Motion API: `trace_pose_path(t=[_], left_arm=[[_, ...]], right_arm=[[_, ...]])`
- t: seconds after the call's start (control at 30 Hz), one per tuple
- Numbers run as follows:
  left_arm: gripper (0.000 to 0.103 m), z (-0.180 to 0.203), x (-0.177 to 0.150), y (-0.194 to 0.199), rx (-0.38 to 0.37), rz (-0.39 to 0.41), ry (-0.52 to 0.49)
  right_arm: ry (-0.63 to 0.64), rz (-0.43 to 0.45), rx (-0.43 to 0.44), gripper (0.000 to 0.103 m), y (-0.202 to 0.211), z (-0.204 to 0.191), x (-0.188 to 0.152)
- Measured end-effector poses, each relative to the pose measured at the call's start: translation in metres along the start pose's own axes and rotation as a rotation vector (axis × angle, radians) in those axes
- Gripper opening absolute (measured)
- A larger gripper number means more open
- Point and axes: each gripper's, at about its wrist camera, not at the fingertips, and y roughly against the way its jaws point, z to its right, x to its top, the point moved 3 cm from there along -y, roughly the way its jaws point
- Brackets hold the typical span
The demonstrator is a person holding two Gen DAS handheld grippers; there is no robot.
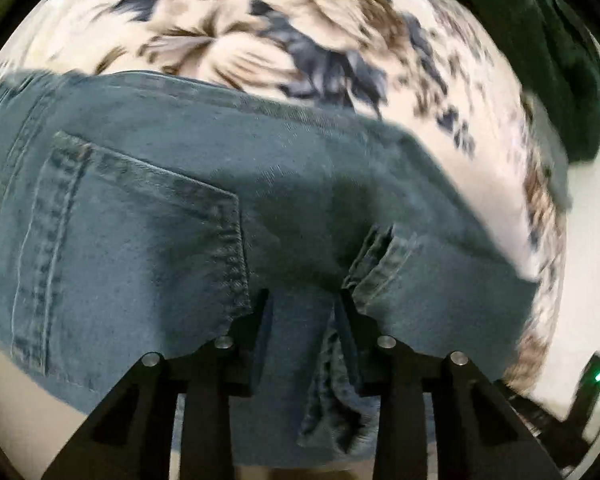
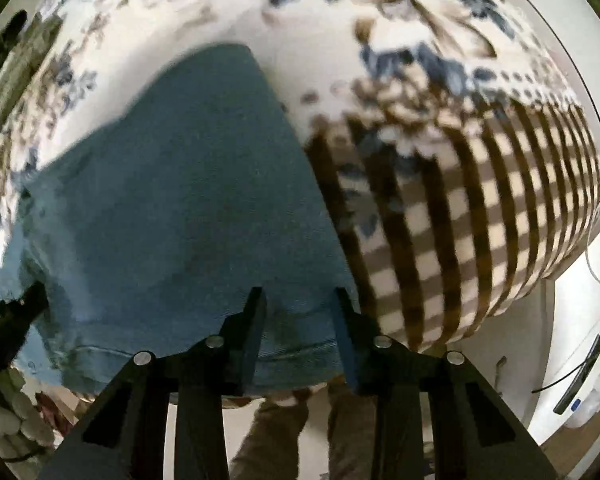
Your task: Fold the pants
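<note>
Blue denim pants [image 1: 172, 208] lie on a floral bedspread [image 1: 260, 40]. In the left wrist view the waist end with a back pocket [image 1: 132, 248] fills the lower frame. My left gripper [image 1: 304, 300] has its fingers apart with bunched waistband denim between them. In the right wrist view the pants' leg fabric [image 2: 188, 200] spreads across the bed. My right gripper [image 2: 300, 300] stands over the hem edge, fingers apart with the fabric edge between them. Whether either gripper pinches the cloth does not show.
A dark green garment [image 1: 560, 60] lies at the bed's far right. A brown-and-white checked blanket [image 2: 480, 220] hangs over the bed's side. The other gripper [image 2: 8, 320] shows at the left edge. The person's legs [image 2: 300, 432] and the floor are below.
</note>
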Motion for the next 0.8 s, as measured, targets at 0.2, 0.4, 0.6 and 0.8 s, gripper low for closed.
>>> trace_pose_path(t=[0.2, 0.4, 0.6, 0.8], left_arm=[[0.047, 0.031, 0.015, -0.021, -0.024, 0.017, -0.101], [0.014, 0.058, 0.013, -0.030, 0.046, 0.057, -0.323], [0.013, 0.048, 0.028, -0.030, -0.015, 0.026, -0.295], [0.018, 0.038, 0.005, 0.002, -0.007, 0.008, -0.213]], right_arm=[[0.047, 0.001, 0.018, 0.056, -0.004, -0.036, 0.014], [0.111, -0.012, 0.014, 0.056, -0.011, -0.074, 0.008], [0.141, -0.093, 0.142, 0.056, -0.020, -0.115, -0.027], [0.200, -0.092, 0.132, 0.055, -0.035, -0.131, -0.029]])
